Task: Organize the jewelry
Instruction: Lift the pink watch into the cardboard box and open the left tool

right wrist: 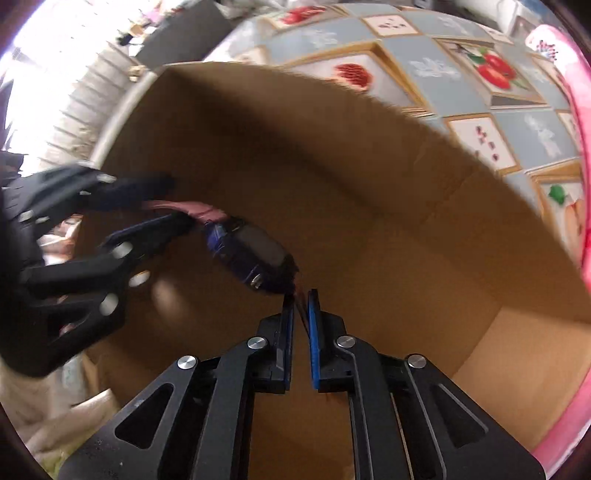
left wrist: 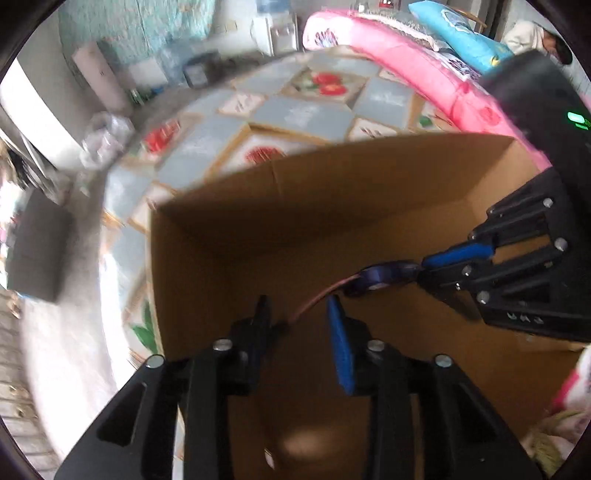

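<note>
A wristwatch with a dark blue case (right wrist: 251,254) and a pink-brown strap (left wrist: 314,299) hangs over an open cardboard box (left wrist: 258,229). My right gripper (right wrist: 301,295) is shut on one end of the strap, right behind the case. In the left wrist view it comes in from the right (left wrist: 424,264) with the watch case (left wrist: 384,277) at its tips. My left gripper (left wrist: 297,306) is open, its jaws apart around the other strap end. In the right wrist view the left gripper (right wrist: 177,201) sits at the left with the strap (right wrist: 192,208) between its fingers.
The box (right wrist: 369,177) stands on a bed cover of grey and fruit-print squares (left wrist: 303,114). A pink quilt (left wrist: 424,62) and a blue pillow (left wrist: 454,29) lie behind. White cloth (right wrist: 74,406) lies beside the box. A person (left wrist: 535,37) sits at the far right.
</note>
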A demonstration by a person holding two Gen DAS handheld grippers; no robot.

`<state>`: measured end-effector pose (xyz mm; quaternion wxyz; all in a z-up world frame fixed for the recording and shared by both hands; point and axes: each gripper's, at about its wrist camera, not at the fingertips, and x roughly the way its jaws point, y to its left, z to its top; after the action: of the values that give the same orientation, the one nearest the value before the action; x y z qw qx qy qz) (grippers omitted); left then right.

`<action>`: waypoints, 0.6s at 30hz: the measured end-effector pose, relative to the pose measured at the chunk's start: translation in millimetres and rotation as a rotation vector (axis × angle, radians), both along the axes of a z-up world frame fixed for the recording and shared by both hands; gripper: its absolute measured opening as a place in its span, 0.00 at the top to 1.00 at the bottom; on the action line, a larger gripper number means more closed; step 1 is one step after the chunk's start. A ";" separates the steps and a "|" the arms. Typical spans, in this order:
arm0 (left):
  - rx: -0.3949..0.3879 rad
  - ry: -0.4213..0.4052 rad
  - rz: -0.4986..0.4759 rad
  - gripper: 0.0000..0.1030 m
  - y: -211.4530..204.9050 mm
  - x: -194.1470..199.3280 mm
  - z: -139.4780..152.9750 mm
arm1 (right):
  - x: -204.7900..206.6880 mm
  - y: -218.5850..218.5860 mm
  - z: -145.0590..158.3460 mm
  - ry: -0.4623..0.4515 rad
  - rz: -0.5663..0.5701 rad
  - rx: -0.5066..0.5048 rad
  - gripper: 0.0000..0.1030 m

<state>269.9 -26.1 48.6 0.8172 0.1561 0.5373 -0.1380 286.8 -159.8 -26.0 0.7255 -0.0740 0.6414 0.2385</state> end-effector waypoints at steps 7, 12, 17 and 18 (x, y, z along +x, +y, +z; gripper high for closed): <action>-0.074 -0.107 0.040 0.52 23.1 -4.4 26.1 | 2.0 -6.6 4.5 -0.050 -0.058 0.025 0.86; -0.154 -0.197 0.082 0.42 42.2 -20.3 56.0 | -21.0 -9.2 28.8 -0.155 -0.071 0.049 0.85; -0.213 -0.280 0.173 0.29 79.7 -61.0 68.4 | -83.8 -28.3 79.4 -0.358 -0.108 0.113 0.76; -0.241 -0.267 0.199 0.28 88.9 -69.6 65.6 | -102.9 -37.3 91.2 -0.407 -0.130 0.137 0.69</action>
<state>200.4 62.8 114.2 0.9037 0.0202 0.4165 -0.0977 183.9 -197.1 65.1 0.8571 -0.0298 0.4674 0.2144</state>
